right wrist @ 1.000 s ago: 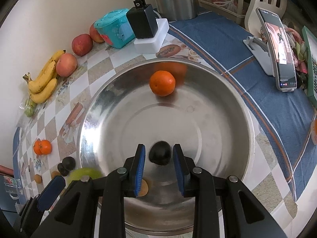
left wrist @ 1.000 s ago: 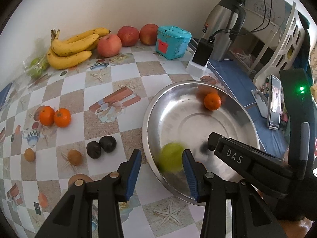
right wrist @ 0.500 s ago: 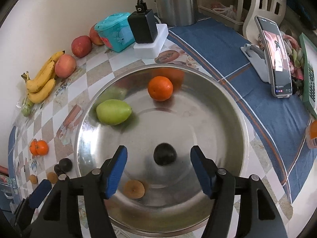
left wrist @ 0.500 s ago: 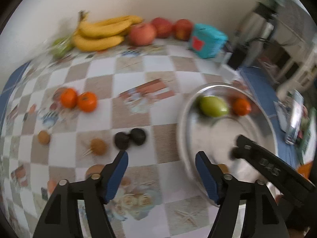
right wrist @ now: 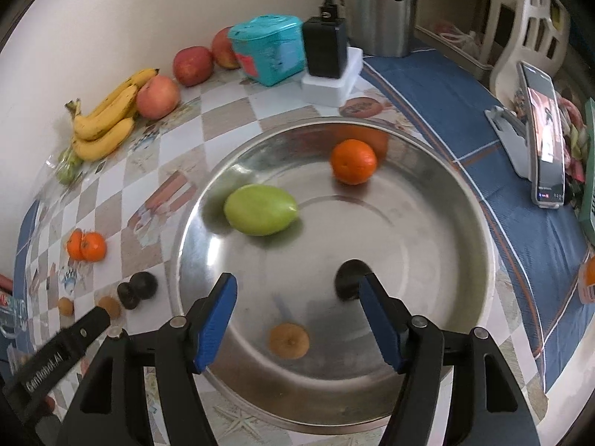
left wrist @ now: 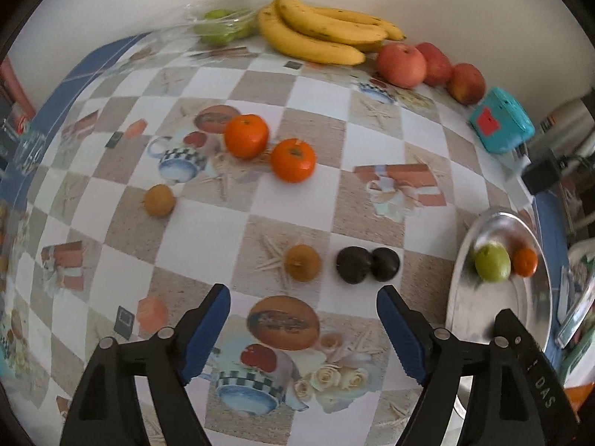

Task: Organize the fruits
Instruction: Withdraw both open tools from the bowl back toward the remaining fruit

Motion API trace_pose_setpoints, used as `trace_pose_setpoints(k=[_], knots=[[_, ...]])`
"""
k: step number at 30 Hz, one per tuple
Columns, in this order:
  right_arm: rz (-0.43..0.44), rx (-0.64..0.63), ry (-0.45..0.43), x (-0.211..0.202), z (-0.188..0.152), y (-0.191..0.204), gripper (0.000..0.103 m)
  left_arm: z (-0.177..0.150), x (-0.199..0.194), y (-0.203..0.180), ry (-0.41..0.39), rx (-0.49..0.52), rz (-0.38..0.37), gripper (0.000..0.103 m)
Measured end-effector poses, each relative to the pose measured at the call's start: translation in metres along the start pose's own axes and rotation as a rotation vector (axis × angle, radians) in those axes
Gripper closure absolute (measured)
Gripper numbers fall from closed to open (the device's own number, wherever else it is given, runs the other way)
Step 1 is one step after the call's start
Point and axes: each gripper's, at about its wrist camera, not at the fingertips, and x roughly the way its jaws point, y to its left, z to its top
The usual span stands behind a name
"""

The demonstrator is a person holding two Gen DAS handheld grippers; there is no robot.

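On the checkered tablecloth (left wrist: 297, 200), fruit lies in loose groups. Left gripper (left wrist: 303, 329): jaws wide apart, nothing between them, hovering over the cloth. Just ahead of it: one small brown fruit (left wrist: 302, 262), then two dark fruits (left wrist: 367, 264) touching each other, to its right. Further back: two oranges (left wrist: 271, 150) side by side, and a second small brown fruit (left wrist: 159, 200) well to their left. Against the wall: bunch of bananas (left wrist: 319, 33), three apples (left wrist: 427, 67) in a row to its right, a clear bag of green fruit (left wrist: 221, 28) to its left. Teal box (left wrist: 500, 124) sits beyond the apples.

Right gripper (right wrist: 297, 325): jaws wide apart, empty, poised above the near part of the metal bowl (right wrist: 465, 193). Bowl contents: green fruit (right wrist: 261, 210) at left, orange (right wrist: 353, 161) toward the far side, a dark fruit (right wrist: 349, 278) partly hidden behind the right finger, a small brown fruit (right wrist: 289, 340) near the front rim. All four sit apart from one another. Dark fruit is blurred.

Behind the bowl: black charger (right wrist: 325, 46) on a white block (right wrist: 333, 81). Phone on a stand (right wrist: 543, 141) stands on the blue cloth (right wrist: 438, 85) at right.
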Motion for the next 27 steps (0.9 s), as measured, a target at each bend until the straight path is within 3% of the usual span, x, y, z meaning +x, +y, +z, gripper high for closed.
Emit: trace_pose_setpoints(k=[18,20,22,23,25,27], knots=[[0.019,-0.054,0.013,0.000,-0.005,0.016,0.034,0.002,-0.001,0.007,0.003,-0.010,0.008,0.017],[0.014,-0.059,0.015,0.000,-0.005,0.017,0.034,0.002,-0.001,0.007,0.002,-0.007,0.014,0.016],[0.013,-0.060,0.016,0.001,-0.005,0.017,0.033,0.002,0.000,0.007,0.001,-0.007,0.033,0.007],[0.014,-0.060,0.016,0.001,-0.006,0.017,0.033,0.001,0.000,0.007,-0.001,-0.008,0.046,0.004],[0.011,-0.066,0.018,0.002,-0.006,0.018,0.013,0.000,0.002,0.007,0.001,-0.012,0.070,0.000],[0.007,-0.074,0.014,0.002,-0.006,0.020,0.012,0.000,0.004,0.008,0.008,-0.010,0.078,0.000]])
